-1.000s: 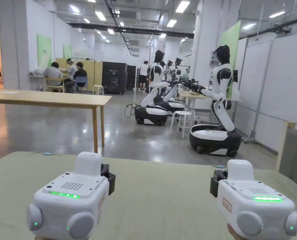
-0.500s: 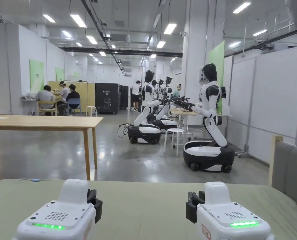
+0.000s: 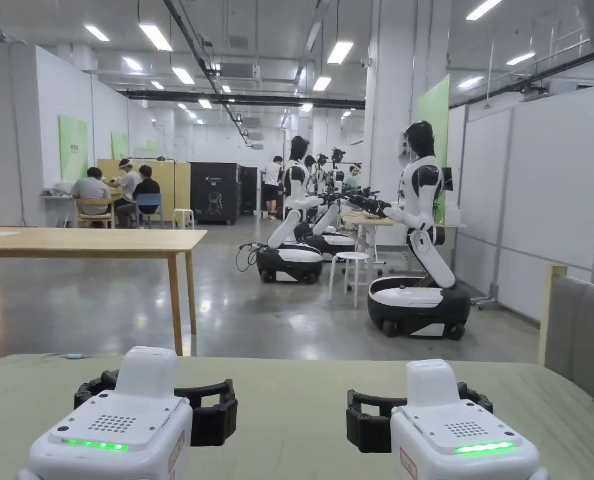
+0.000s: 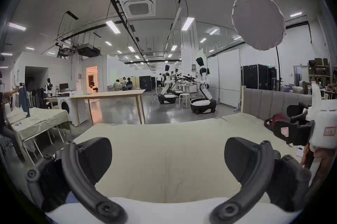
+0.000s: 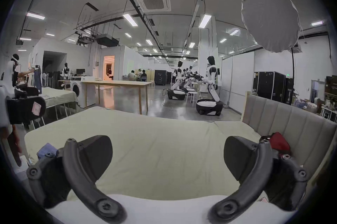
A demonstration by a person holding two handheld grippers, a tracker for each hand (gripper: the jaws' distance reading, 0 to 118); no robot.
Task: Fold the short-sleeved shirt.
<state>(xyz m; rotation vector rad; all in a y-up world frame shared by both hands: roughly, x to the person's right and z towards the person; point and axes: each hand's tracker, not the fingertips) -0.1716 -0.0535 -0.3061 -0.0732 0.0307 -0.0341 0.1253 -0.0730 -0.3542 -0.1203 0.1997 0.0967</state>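
— Where does the head view look from?

— From above and behind both tools, level across the pale green bed cover (image 3: 296, 400) and down the hall. The left gripper (image 3: 155, 406) and right gripper (image 3: 417, 415) sit close under it, side by side.

— And the two gripper views?

— Each rides low on its tool, looking out between spread jaws, close over the cover (image 4: 164, 146), facing the same way as the head. The left one catches the right gripper (image 4: 299, 129) off to its right; the right one catches the left gripper (image 5: 25, 109) off to its left.

— What do they share?

— The cover, the wooden table (image 5: 116, 84) ahead, the white humanoid robot (image 3: 422, 187), and the grey headboard (image 5: 284, 118) on the right.
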